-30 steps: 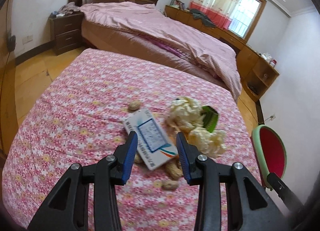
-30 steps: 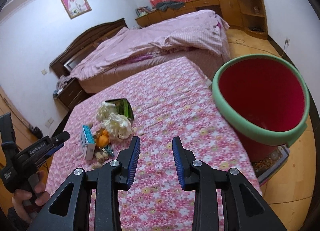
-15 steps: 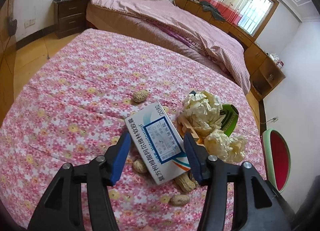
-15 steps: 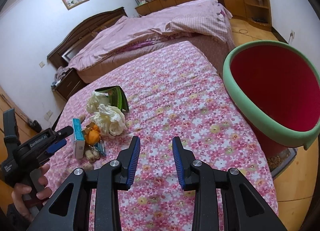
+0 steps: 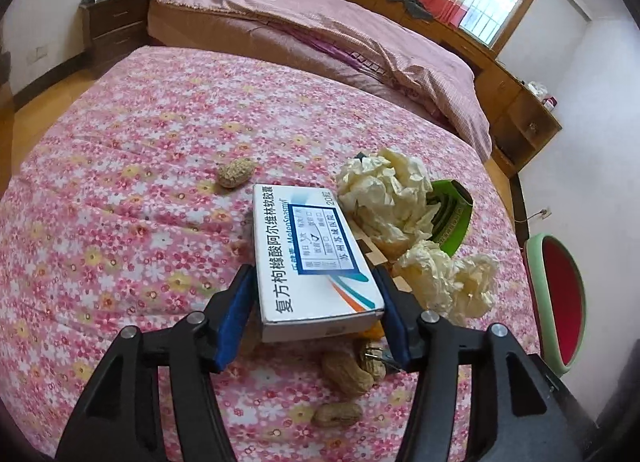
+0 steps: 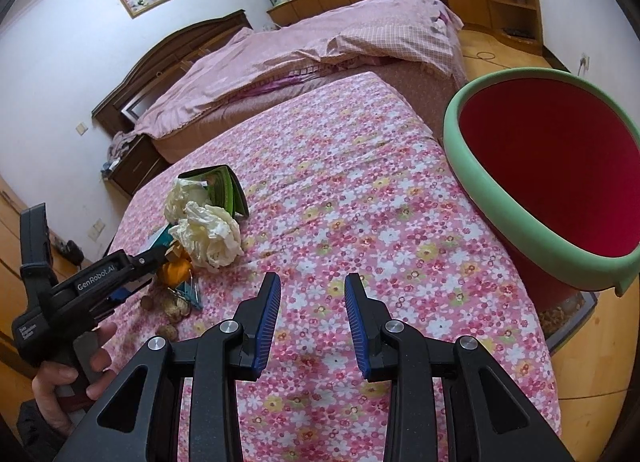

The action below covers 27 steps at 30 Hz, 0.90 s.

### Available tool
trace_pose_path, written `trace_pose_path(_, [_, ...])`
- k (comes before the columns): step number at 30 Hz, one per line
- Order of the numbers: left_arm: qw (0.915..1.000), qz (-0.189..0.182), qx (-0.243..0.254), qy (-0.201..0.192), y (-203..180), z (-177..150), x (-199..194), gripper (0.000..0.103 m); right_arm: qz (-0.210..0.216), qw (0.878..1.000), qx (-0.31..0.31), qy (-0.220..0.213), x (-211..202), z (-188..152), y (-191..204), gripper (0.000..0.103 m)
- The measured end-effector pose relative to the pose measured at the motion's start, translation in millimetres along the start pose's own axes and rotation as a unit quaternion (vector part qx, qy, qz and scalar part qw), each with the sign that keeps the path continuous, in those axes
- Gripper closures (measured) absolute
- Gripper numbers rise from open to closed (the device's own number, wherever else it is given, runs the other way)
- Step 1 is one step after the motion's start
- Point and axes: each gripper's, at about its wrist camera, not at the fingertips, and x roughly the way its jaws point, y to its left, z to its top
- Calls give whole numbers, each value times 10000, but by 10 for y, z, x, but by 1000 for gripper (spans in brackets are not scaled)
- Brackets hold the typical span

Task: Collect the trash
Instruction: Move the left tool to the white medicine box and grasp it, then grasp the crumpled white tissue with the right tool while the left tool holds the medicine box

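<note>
Left gripper (image 5: 316,322) is opening wide around the medicine box (image 5: 310,258), not yet gripping. Next: close on it & carry to the red bin (image 6: 552,177); right gripper (image 6: 312,322) is narrow, empty.

Four peanuts (image 5: 346,372), two tissue wads (image 5: 386,197), one medicine box (image 5: 316,258)

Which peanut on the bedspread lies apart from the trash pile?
The lone peanut beyond the white medicine box, on bare floral cloth. The other peanuts cluster near the box's front end.

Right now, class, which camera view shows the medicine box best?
The left wrist view: the medicine box fills the centre, label legible. In the right wrist view only a teal sliver shows behind the crumpled tissue.
</note>
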Motion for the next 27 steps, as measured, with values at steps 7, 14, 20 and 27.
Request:
trace_pose_path(7, [9996,236,121,-107,37,51,2,51,46,10000,-29,49,56,49,30,69])
trace_pose_path(14, [9995,12,59,-309,136,46,-118,51,178,9996,-229,64,124,111,185,69])
trace_pose_path(20, [9983,-80,-53,-572,231,53,-331,51,355,9982,-436,226,246,135,377,62])
trace_pose_path(27, [9970,37,-150,-753,384,21,-467,51,443,9966,-630,296,412,227,601,51])
